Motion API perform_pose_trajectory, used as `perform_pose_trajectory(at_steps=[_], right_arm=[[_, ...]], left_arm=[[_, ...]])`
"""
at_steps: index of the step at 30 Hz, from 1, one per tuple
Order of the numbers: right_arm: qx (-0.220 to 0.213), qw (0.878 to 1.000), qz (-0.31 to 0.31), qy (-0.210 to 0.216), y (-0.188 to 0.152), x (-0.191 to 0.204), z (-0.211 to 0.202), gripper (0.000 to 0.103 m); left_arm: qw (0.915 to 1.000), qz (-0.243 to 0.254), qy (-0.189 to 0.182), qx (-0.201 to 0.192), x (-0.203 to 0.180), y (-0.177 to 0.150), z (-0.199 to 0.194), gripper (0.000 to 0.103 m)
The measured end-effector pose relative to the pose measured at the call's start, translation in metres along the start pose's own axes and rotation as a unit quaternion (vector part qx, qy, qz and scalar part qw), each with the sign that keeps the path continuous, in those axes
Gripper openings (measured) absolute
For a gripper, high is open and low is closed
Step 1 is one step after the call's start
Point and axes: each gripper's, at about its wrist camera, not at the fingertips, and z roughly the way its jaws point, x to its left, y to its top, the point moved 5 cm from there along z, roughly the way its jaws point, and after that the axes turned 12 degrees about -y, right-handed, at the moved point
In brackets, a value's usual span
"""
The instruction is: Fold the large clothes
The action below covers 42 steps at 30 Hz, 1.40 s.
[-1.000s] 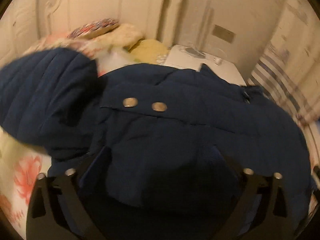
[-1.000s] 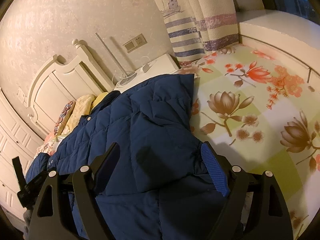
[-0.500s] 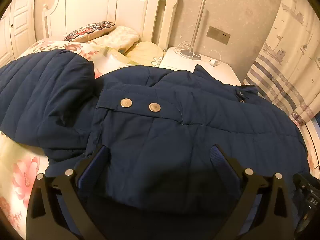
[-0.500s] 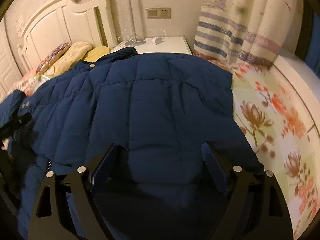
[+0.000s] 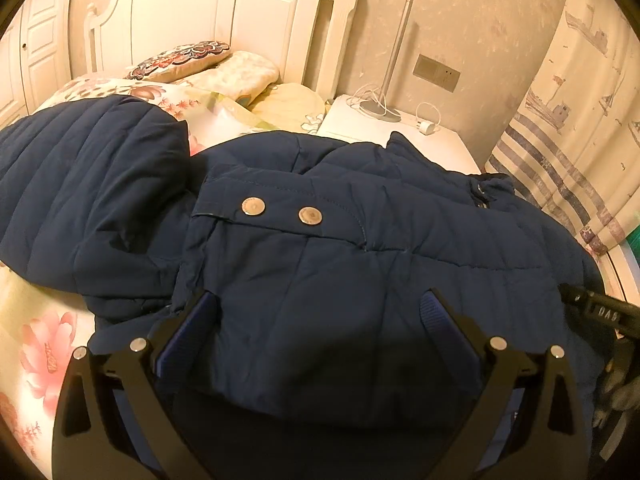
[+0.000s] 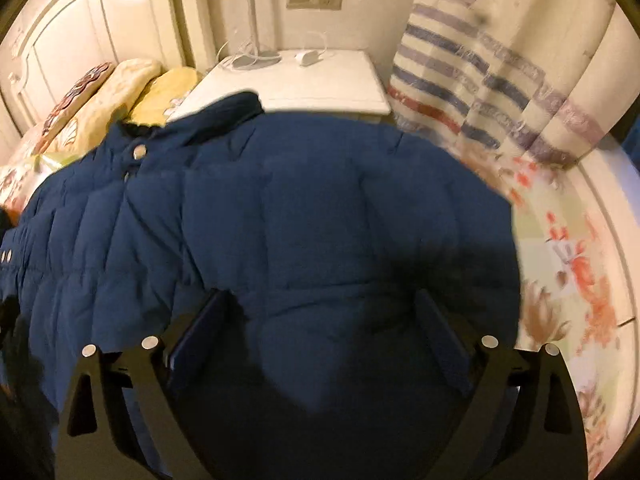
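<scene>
A large navy quilted jacket (image 5: 340, 248) lies spread on the floral bed sheet (image 5: 40, 344). Two silver snaps (image 5: 253, 206) sit on a flap near its middle, and one sleeve (image 5: 88, 184) is bunched up at the left. My left gripper (image 5: 320, 320) is wide open with jacket fabric bulging between its fingers. In the right wrist view the jacket (image 6: 300, 216) fills the middle, collar toward the pillows. My right gripper (image 6: 320, 316) is also wide open over the fabric. The right gripper's body shows at the right edge of the left wrist view (image 5: 600, 312).
Pillows (image 5: 224, 68) lie against the white headboard (image 5: 192, 12). A white nightstand (image 6: 304, 80) holds a lamp base and a charger. A striped curtain (image 6: 492, 80) hangs at the right, with a white ledge (image 6: 612, 216) along the bed's right side.
Both grippers have swung toward the headboard. The right wrist view turned from the floral sheet to the jacket's middle. The jacket's right side now lies folded over the body.
</scene>
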Motion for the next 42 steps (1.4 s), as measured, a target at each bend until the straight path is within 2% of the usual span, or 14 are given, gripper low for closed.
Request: perform_pose_trajectory(at_steps=[4,7,12,17,21,25,28,30,34,36,38,39,41,42], right_arm=[[-0.077,0.996,0.036,0.028,0.009,0.004,-0.02,0.091],[-0.009,0.999,-0.025,0.031,-0.003,0.025,0.008,0.092],[-0.039,0.999,-0.013,0.035,-0.011,0.021,-0.04,0.092],[-0.053,0.992,-0.116,0.022,-0.061,0.041,-0.049,0.092],[-0.083,0.994,-0.058,0.038,-0.071,0.02,-0.051,0.092],[-0.099,0.994,-0.026,0.036,-0.073,0.012,-0.055,0.092],[-0.103,0.994,-0.005,0.032,-0.074,0.008,-0.057,0.092],[-0.11,0.993,0.001,0.033,-0.075,0.008,-0.061,0.092],[-0.123,0.992,0.005,0.041,-0.075,0.006,-0.065,0.092],[-0.13,0.99,0.012,0.044,-0.075,0.004,-0.068,0.092],[-0.143,0.988,0.029,0.054,-0.075,-0.003,-0.073,0.092],[-0.147,0.987,0.039,0.058,-0.076,-0.006,-0.074,0.092],[-0.158,0.982,0.077,0.072,-0.075,-0.019,-0.077,0.092],[-0.162,0.979,0.094,0.076,-0.076,-0.024,-0.079,0.092]], left_arm=[[1.0,0.002,0.005,0.004,0.0,0.0,0.002,0.101],[1.0,0.0,0.001,0.002,0.0,0.0,0.0,0.101],[1.0,-0.004,-0.003,0.0,0.001,0.0,-0.002,0.101],[0.9978,-0.032,-0.054,-0.021,0.007,0.004,-0.016,0.1],[0.9722,-0.149,-0.115,-0.14,0.058,0.023,-0.079,0.095],[0.9129,-0.316,-0.089,-0.242,0.175,0.026,-0.14,0.095],[0.8727,-0.407,-0.044,-0.266,0.25,0.01,-0.16,0.093],[0.8556,-0.436,-0.045,-0.276,0.282,0.005,-0.165,0.081],[0.8639,-0.415,-0.027,-0.284,0.321,0.03,-0.166,0.077],[0.8586,-0.426,-0.028,-0.283,0.336,0.039,-0.165,0.067],[0.8456,-0.449,-0.043,-0.285,0.351,0.045,-0.164,0.019],[0.842,-0.456,-0.042,-0.285,0.353,0.045,-0.165,0.007],[0.8491,-0.432,-0.042,-0.301,0.34,0.053,-0.176,0.005],[0.8669,-0.389,-0.036,-0.31,0.319,0.062,-0.185,0.004]])
